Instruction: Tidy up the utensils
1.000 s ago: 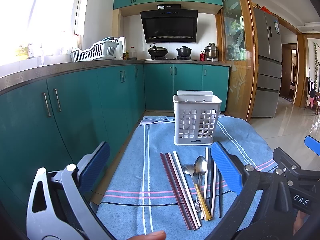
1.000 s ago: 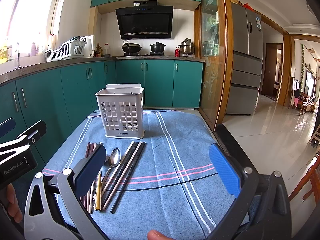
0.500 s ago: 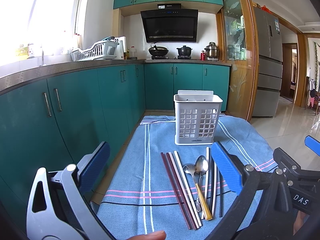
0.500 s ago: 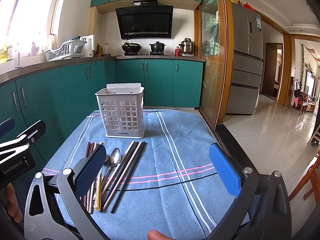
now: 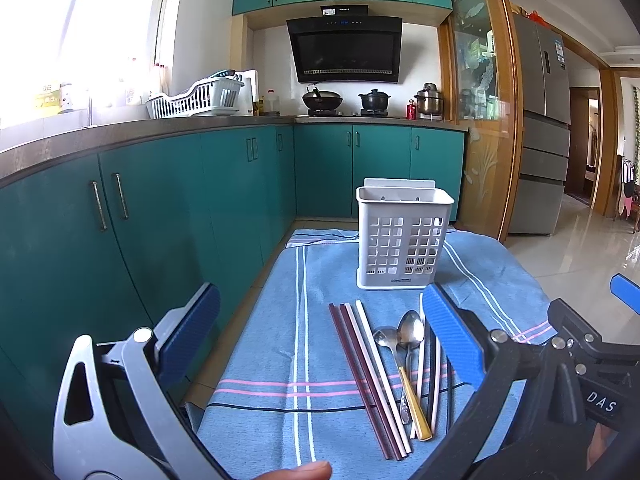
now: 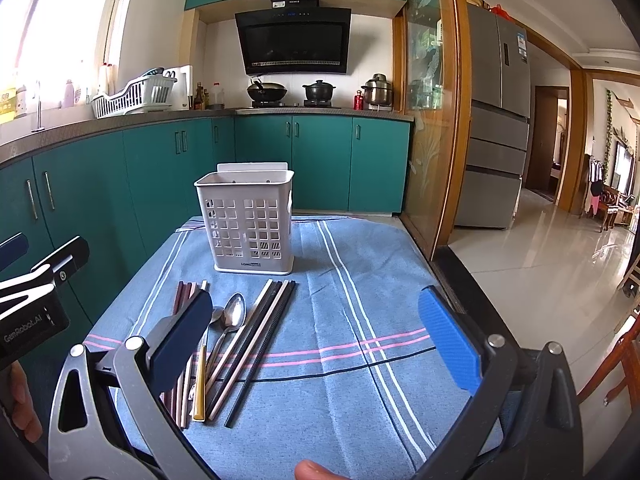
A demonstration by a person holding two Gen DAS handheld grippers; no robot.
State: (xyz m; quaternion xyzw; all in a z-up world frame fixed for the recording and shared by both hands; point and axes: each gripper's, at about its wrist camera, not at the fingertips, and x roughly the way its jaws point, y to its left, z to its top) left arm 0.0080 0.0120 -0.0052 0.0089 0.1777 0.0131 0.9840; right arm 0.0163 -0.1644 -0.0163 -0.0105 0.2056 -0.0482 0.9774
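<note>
A white perforated utensil holder (image 5: 403, 236) stands upright on a blue striped cloth (image 5: 280, 340); it also shows in the right wrist view (image 6: 249, 222). In front of it lie dark red chopsticks (image 5: 360, 376), pale chopsticks (image 5: 382, 372), two spoons (image 5: 408, 336) and black chopsticks (image 6: 266, 340). The spoons also show in the right wrist view (image 6: 230, 320). My left gripper (image 5: 320, 344) is open and empty above the cloth, left of the utensils. My right gripper (image 6: 316, 340) is open and empty, right of them.
Teal cabinets (image 5: 160, 208) run along the left and back. A dish rack (image 5: 196, 98) sits on the counter. A wooden-framed glass door (image 6: 428, 120) and a fridge (image 6: 496, 120) stand to the right. The cloth's table edge drops off on the right (image 6: 452, 272).
Both views have shifted very slightly; the utensils and holder lie as before. Both grippers stay open.
</note>
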